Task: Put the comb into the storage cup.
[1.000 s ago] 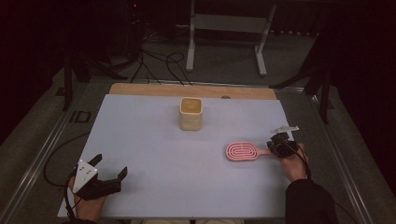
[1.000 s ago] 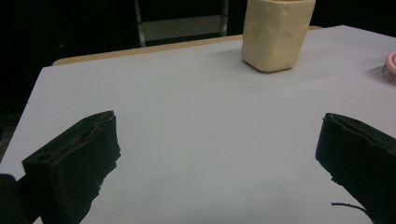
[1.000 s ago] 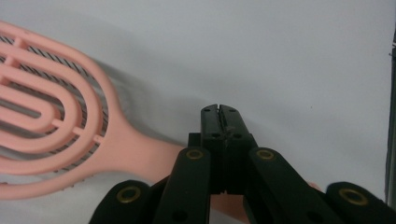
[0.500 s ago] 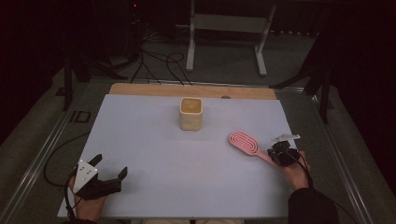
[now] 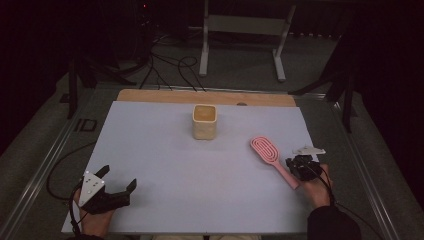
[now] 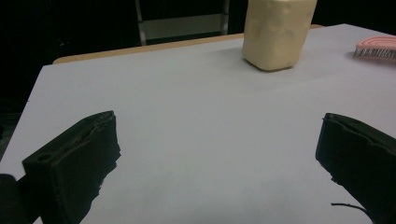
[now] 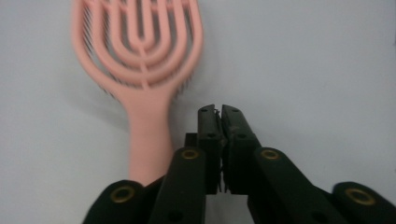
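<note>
Right tongs (image 7: 221,109) sit pressed together with nothing between them, and the pink brush (image 7: 140,70) lies just to their left in the right gripper view; the handle runs down beside the closed jaws, whether it touches them I cannot tell. From the high view the brush (image 5: 269,156) lies on the right side of the white surface (image 5: 165,165), head pointing up and away towards the cup (image 5: 204,121), handle angled down towards the right tongs (image 5: 295,165) and the hand behind them; cup and brush are well apart.

Over on the near left, the left tongs (image 5: 120,184) hover low with the jaws spread wide apart and empty; in the left gripper view there is bare surface (image 6: 196,116) between them, the cup (image 6: 276,32) far ahead and a sliver of brush (image 6: 377,48) at the right edge.

How will it handle? It looks like light, stiff plastic, open slots in the head, bristles facing down so it rests slightly raised; not fragile, I'd say, but the smooth handle could slip or swivel in a pinch. Best hold, to my eye, is across the narrow handle, near the neck where it widens; the head is too broad and too gappy to grab well.
</note>
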The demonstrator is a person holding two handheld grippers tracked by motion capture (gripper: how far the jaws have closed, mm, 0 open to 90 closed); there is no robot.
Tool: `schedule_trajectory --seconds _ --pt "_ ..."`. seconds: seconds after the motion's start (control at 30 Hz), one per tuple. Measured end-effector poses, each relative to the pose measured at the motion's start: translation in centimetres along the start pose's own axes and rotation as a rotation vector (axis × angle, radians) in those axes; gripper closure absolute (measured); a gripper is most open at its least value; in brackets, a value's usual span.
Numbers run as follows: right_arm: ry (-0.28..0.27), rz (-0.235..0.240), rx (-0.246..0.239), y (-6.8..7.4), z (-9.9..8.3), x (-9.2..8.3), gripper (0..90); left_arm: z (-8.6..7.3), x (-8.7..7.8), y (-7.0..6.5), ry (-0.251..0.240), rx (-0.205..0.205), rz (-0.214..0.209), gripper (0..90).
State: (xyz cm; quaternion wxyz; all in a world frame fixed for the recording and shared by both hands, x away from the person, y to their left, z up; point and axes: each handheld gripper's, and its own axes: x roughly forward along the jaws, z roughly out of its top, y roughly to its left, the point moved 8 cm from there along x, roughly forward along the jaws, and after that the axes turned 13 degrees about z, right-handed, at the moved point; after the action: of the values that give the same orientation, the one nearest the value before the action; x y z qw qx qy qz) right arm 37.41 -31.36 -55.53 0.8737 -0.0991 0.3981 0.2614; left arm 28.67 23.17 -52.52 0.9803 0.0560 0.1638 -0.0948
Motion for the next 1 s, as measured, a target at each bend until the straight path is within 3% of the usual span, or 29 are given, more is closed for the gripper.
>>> schedule_trajectory --seconds 0.1,0.2,0.23,0.27,0.3,0.33,0.43,0.47,0.6,0.73,0.83,0.87,1.0 --pt "-0.043 0.004 0.000 0.3 0.6 -0.6 82.4 0.0 0.0 0.0 0.001 0.002 -0.001 0.3" --pt "-0.152 0.042 -0.024 1.5 2.1 -2.1 73.2 0.0 0.0 0.0 -0.001 -0.001 0.001 0.2" --pt "-0.152 0.042 -0.024 1.5 2.1 -2.1 73.2 0.0 0.0 0.0 -0.001 -0.001 0.001 0.2" --pt "-0.209 0.068 -0.034 2.3 2.9 -2.8 68.0 0.0 0.0 0.1 -0.001 -0.002 0.002 0.2" --pt "-0.209 0.068 -0.034 2.3 2.9 -2.8 68.0 0.0 0.0 0.1 -0.001 -0.002 0.002 0.3" --pt "-0.264 0.082 -0.039 3.0 3.5 -3.6 62.1 0.0 0.0 0.1 -0.001 -0.002 0.003 0.3" --pt "-0.301 0.093 -0.043 3.6 3.8 -4.3 58.8 0.1 -0.1 0.1 -0.002 -0.004 0.002 0.2" --pt "-0.353 0.124 -0.036 4.4 4.0 -5.1 55.2 0.1 -0.1 0.1 -0.003 -0.004 0.000 0.3" --pt "-0.410 0.134 -0.046 5.5 3.9 -6.1 48.9 0.1 -0.1 0.0 -0.001 0.001 -0.007 0.2" --pt "-0.509 0.178 -0.048 7.1 3.6 -7.8 38.9 0.2 -0.2 0.0 -0.007 0.001 -0.009 0.2" --pt "-0.535 0.192 -0.052 7.6 3.3 -8.3 35.0 0.2 -0.2 -0.1 -0.008 -0.001 -0.010 0.2" --pt "-0.558 0.207 -0.056 8.1 2.9 -8.7 29.7 0.2 -0.3 -0.1 -0.009 -0.001 -0.013 0.3" --pt "-0.595 0.186 -0.067 8.9 1.7 -9.1 19.9 0.4 -0.4 -0.3 -0.014 -0.001 -0.024 0.2"
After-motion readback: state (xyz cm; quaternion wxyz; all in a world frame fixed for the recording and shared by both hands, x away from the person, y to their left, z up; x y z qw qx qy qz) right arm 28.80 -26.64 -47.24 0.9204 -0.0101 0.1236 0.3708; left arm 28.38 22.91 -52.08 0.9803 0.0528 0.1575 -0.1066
